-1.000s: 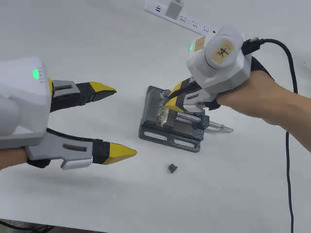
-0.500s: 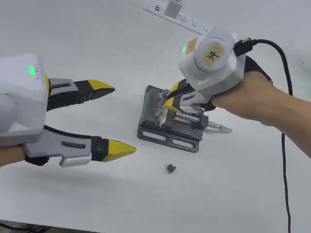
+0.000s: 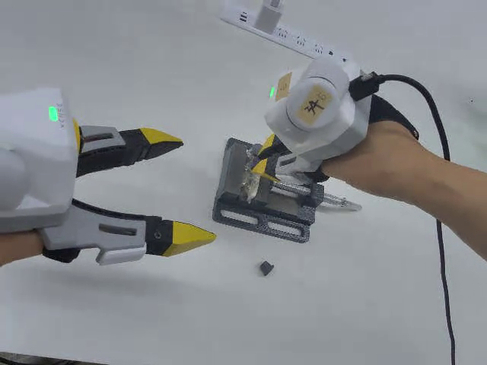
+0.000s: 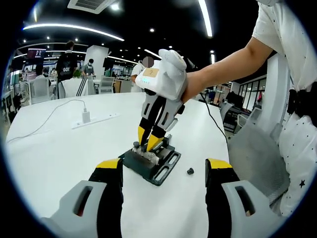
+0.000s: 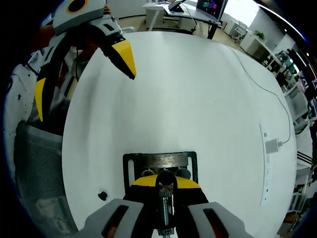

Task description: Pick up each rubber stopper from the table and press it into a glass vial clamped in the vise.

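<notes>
Rubber stopper (image 5: 166, 177) sits pinched in the clenched tips of our right gripper (image 3: 262, 157), which has slid left and down onto a vial (image 3: 249, 182) in the vise (image 3: 262, 214) — the press looks underway. Our left gripper (image 3: 196, 188) waits at left, jaws spread — a second stopper (image 3: 265, 268) lies on the table (image 3: 152, 46) nearer us.

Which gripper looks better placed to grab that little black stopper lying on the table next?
Left. The left gripper hangs open and free near the small black rubber stopper; the right gripper is busy at the grey vise.
</notes>
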`<state>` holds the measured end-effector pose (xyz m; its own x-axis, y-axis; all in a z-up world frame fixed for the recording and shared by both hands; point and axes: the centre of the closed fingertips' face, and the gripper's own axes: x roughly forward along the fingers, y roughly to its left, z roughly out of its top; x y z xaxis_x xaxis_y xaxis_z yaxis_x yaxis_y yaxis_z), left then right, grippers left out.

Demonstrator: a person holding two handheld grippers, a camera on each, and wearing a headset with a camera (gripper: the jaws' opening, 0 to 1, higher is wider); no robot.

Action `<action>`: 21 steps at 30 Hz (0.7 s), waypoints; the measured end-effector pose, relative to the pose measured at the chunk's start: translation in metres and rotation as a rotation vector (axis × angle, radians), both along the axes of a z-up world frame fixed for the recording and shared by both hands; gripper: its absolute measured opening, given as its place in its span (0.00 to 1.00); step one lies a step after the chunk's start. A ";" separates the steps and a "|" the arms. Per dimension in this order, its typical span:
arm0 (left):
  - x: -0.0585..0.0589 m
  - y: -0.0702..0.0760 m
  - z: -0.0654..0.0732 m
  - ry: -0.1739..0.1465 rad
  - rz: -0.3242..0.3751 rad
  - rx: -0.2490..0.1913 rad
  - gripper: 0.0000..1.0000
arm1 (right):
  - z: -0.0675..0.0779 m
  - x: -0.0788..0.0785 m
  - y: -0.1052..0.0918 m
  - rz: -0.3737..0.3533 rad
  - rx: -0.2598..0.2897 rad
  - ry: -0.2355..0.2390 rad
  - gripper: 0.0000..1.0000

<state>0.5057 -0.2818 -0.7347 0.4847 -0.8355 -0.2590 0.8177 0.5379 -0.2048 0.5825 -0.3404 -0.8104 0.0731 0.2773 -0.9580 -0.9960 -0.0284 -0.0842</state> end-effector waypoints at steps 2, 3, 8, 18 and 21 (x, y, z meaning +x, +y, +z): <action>-0.001 0.001 0.000 -0.001 0.001 0.004 0.66 | 0.000 0.000 0.000 0.010 0.007 -0.005 0.06; -0.001 0.002 0.000 0.001 0.002 0.004 0.66 | 0.000 0.000 -0.001 0.013 0.009 -0.007 0.07; -0.003 0.006 -0.002 0.008 0.010 0.008 0.66 | 0.000 0.000 0.000 0.011 0.016 -0.012 0.07; -0.002 0.005 0.000 0.004 0.012 0.001 0.66 | 0.000 0.000 0.000 -0.022 0.043 -0.003 0.08; -0.002 0.004 -0.001 0.006 0.011 0.000 0.66 | 0.000 0.000 -0.001 -0.033 0.051 0.002 0.09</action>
